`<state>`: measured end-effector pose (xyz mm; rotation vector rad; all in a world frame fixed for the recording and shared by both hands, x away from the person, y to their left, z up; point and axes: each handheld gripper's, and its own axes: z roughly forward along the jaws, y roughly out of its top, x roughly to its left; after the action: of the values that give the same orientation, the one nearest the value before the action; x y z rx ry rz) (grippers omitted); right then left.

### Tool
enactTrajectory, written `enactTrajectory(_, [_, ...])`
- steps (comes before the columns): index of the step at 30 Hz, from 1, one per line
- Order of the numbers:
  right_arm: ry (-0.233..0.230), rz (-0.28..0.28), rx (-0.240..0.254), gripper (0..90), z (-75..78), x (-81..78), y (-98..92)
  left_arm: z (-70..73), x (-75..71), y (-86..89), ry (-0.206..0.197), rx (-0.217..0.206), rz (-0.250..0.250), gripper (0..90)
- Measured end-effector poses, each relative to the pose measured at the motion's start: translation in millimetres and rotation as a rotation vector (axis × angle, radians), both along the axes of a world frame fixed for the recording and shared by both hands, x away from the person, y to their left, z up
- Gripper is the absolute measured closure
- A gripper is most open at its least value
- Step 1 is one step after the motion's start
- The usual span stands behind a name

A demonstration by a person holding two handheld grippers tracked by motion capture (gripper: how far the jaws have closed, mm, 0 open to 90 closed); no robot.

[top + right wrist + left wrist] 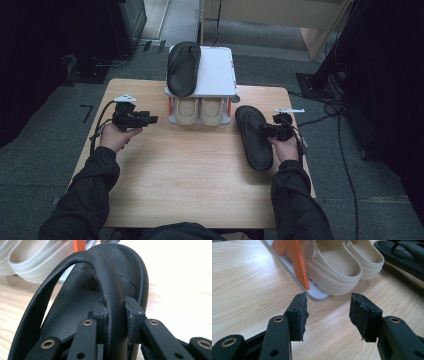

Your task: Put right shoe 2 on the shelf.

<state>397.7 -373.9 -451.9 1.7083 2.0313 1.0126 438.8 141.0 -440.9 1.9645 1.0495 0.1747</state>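
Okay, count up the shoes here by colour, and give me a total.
Black flip-flops: 2, one on top of the white shoe rack at, one on the table at with its strap clamped in the right gripper.
Beige clogs: 2, at and, on the lower shelf.
Total: 4 shoes.

No legible text or labels anywhere

Bare wood lay open across the near half of the table (190,175). At the far edge the shoe rack (202,90) blocked the middle, with open tabletop beside the black sandal (254,137) on its right.
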Motion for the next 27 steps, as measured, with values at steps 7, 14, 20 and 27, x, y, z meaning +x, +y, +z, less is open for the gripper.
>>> enactTrajectory(7, [-0.004,-0.015,-0.006,73.9,30.1,14.9,2.5,-2.3,-4.4,-3.2,0.014,-0.001,-0.012,48.3])
enactTrajectory(14, [-0.058,0.0,-0.02,73.8,70.4,28.5,4.4,-1.6,-7.9,-1.6,0.007,-0.005,-0.012,48.3])
enactTrajectory(20, [-0.082,-0.011,-0.033,73.9,101.2,41.7,7.0,-2.2,-8.2,1.1,0.017,-0.036,-0.014,48.6])
enactTrajectory(27, [-0.109,-0.012,-0.032,73.9,133.0,58.1,13.9,-3.1,-8.9,-0.9,0.014,-0.021,-0.021,48.7])
